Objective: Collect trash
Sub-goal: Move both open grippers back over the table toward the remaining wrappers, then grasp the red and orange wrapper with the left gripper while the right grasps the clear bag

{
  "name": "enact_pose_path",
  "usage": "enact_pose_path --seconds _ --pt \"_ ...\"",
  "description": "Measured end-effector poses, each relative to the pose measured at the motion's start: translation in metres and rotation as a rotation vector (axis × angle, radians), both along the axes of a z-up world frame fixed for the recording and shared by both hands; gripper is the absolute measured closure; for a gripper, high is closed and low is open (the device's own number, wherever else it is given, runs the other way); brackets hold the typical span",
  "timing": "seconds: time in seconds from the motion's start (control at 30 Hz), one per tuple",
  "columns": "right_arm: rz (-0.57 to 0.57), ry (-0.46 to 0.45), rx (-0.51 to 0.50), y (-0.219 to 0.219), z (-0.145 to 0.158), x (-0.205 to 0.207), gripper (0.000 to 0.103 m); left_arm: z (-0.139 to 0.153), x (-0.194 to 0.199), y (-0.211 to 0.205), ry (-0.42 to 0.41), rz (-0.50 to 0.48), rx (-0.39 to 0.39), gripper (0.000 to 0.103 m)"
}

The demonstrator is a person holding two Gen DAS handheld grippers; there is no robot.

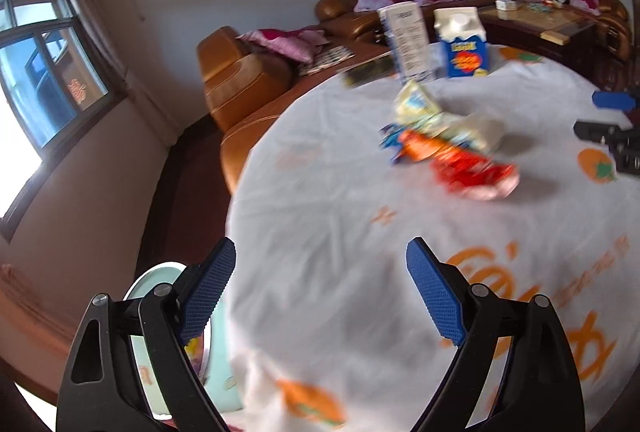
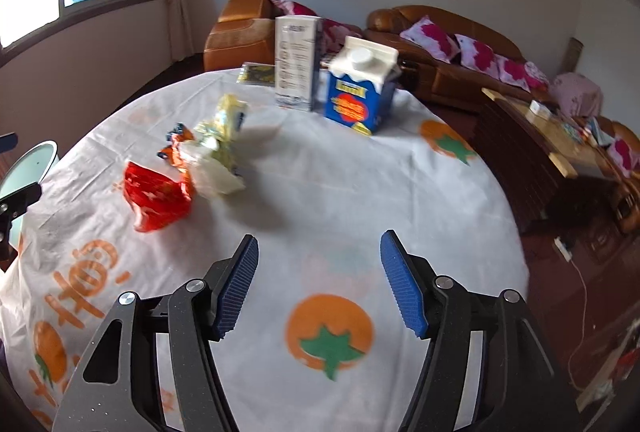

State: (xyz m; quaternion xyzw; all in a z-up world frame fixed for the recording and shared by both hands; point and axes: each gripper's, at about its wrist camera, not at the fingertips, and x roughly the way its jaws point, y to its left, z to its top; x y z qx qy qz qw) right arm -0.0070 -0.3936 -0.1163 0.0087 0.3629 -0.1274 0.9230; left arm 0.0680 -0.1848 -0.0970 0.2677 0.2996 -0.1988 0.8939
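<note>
A round table [image 2: 320, 192] under a white cloth printed with orange persimmons and large orange characters holds the trash to be collected. At the far left, beside and below the table's edge, stands a pale green bin [image 1: 150, 282], seemingly set there so wrappers can be dropped straight off the side; something colourful shows inside it behind the gripper, too blurred to name. The left gripper [image 1: 320, 296] hangs over the cloth near that edge, its blue-padded fingers [image 1: 208, 292] spread wide with nothing between them.

Toward the middle of the table lies a loose heap of snack wrappers: a red wrapper [image 2: 156, 198] nearest the front, an orange-and-blue wrapper [image 2: 176, 146] touching it, and crumpled yellow-white packets [image 2: 222, 148] piled behind. Their printing is too blurred to read.

Farther back, near the far rim, a tall white carton [image 2: 296, 62] stands upright just beside a blue carton [image 2: 360, 92] with a white screw cap; both are evidently empties awaiting pickup. The blue carton carries a yellow label bar and a red-orange roundel, neither legible.

At right, the right gripper [image 2: 316, 284] hovers over bare cloth, jaws moderately apart and empty, angled toward the pile.
</note>
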Motion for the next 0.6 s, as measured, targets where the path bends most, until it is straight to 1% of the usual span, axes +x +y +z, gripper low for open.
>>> enact_pose_path --seconds 0.03,0.1,0.23,0.3,0.4,0.43,0.5,0.53,0.6 --pt "-0.008 -0.003 0.001 -0.003 -0.001 -0.004 0.039 0.000 -0.001 -0.009 0.005 -0.014 -0.005 0.017" --pt "-0.026 -0.011 -0.003 -0.010 -0.002 -0.011 0.039 -0.001 -0.002 -0.029 0.010 -0.031 -0.005 0.012" --pt "-0.070 -0.028 0.003 -0.025 -0.005 -0.018 0.039 0.000 -0.001 -0.067 0.022 -0.043 -0.026 0.011" --pt "-0.085 -0.033 0.018 -0.031 -0.006 -0.019 0.039 -0.002 -0.001 -0.085 0.043 -0.071 -0.037 0.005" --pt "-0.086 -0.033 0.028 -0.033 -0.009 -0.019 0.039 -0.020 -0.005 -0.109 0.054 -0.099 0.011 0.006" --pt "-0.084 -0.033 0.029 -0.032 -0.011 -0.018 0.039 -0.026 -0.006 -0.113 0.060 -0.109 0.025 0.006" --pt "-0.077 -0.032 0.035 -0.030 -0.013 -0.018 0.039 -0.039 -0.004 -0.112 0.045 -0.107 0.074 0.006" --pt "-0.075 -0.033 0.037 -0.030 -0.014 -0.018 0.039 -0.043 0.001 -0.105 0.030 -0.090 0.098 0.006" --pt "-0.071 -0.037 0.043 -0.029 -0.015 -0.018 0.039 -0.044 0.013 -0.083 0.016 -0.042 0.114 0.006"
